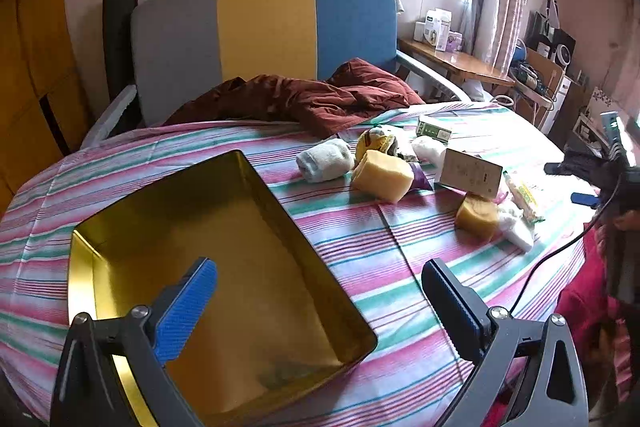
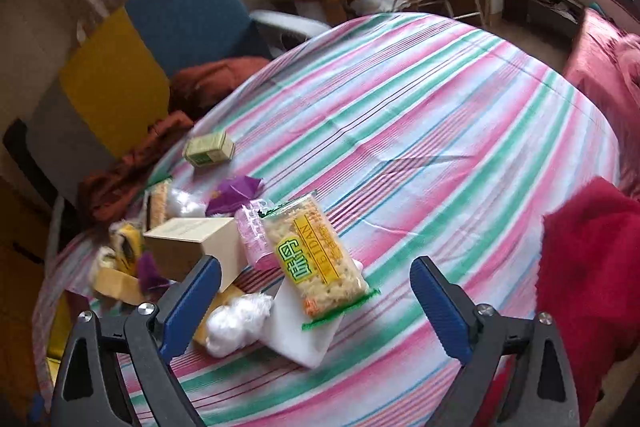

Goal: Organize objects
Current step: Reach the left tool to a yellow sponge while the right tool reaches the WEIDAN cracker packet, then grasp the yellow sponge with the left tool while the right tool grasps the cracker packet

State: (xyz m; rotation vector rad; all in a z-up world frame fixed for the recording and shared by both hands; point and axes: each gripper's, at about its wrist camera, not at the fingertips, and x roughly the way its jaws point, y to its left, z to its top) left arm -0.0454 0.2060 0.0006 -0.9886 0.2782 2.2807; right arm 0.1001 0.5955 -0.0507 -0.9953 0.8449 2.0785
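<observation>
A gold tin box (image 1: pixel 224 267) lies with nothing in it on the striped tablecloth (image 1: pixel 360 259); my left gripper (image 1: pixel 320 307) hangs open over its near right corner. Beyond it is a pile: a rolled grey sock (image 1: pixel 326 159), yellow sponges (image 1: pixel 382 175) (image 1: pixel 478 215), a beige carton (image 1: pixel 470 173), a green box (image 1: pixel 434 131). My right gripper (image 2: pixel 316 307) is open just short of a cracker packet (image 2: pixel 316 259) lying on a white pad (image 2: pixel 304 331). Beside it sit a white ball (image 2: pixel 238 321), a pink tube (image 2: pixel 254 239), the beige carton (image 2: pixel 192 247) and the green box (image 2: pixel 208 149).
A grey, yellow and blue chair (image 1: pixel 264 27) with a brown cloth (image 1: pixel 312 99) stands behind the table. A wooden side table (image 1: pixel 456 61) holds boxes by the window. A red sleeve (image 2: pixel 588 267) is at the right. The other gripper (image 1: pixel 616 155) shows at far right.
</observation>
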